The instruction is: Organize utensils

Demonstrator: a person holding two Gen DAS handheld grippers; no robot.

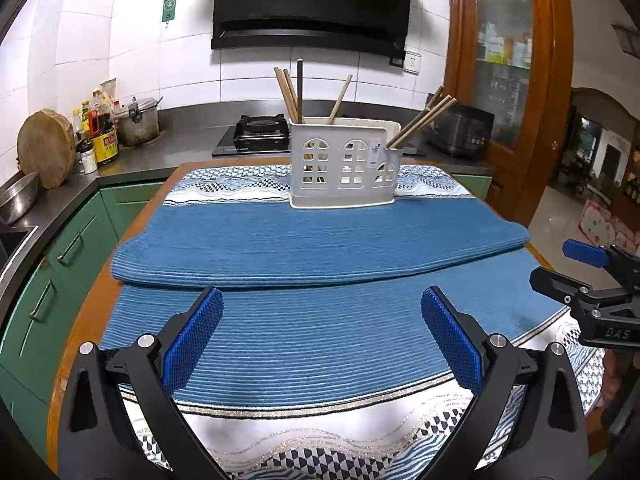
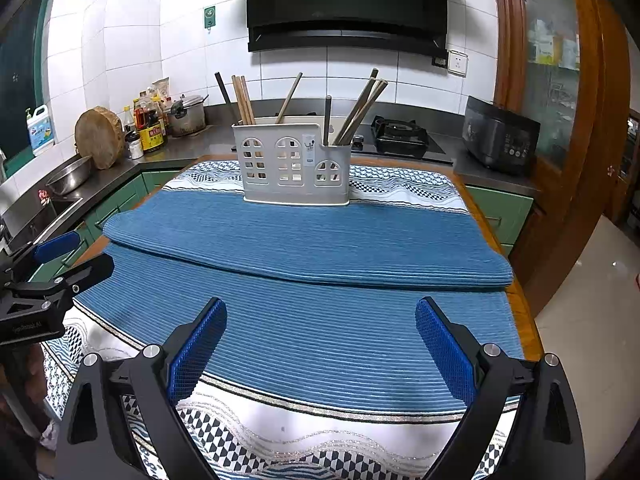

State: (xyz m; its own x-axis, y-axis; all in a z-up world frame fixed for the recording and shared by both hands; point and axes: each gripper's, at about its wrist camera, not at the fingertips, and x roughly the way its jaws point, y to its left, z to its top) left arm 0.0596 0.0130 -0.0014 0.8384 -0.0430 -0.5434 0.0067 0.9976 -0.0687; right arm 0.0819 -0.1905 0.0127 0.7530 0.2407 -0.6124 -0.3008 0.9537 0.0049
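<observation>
A white plastic utensil holder (image 1: 343,162) with arched cut-outs stands at the far end of the table on a blue cloth (image 1: 320,240); it also shows in the right wrist view (image 2: 294,164). Wooden chopsticks (image 1: 290,94) and a dark one stand in its left part, more chopsticks (image 1: 420,122) lean out of its right part. In the right wrist view the chopsticks (image 2: 360,110) lean right. My left gripper (image 1: 322,336) is open and empty above the near cloth. My right gripper (image 2: 320,340) is open and empty too; it shows at the right edge of the left wrist view (image 1: 588,276).
The table sits in a kitchen. A counter behind holds a gas hob (image 1: 260,132), a pot (image 1: 138,122), sauce bottles (image 1: 102,132), a round chopping block (image 1: 46,148), a metal bowl (image 1: 18,196) and a black rice cooker (image 2: 500,140). A wooden cabinet (image 1: 508,80) stands at right.
</observation>
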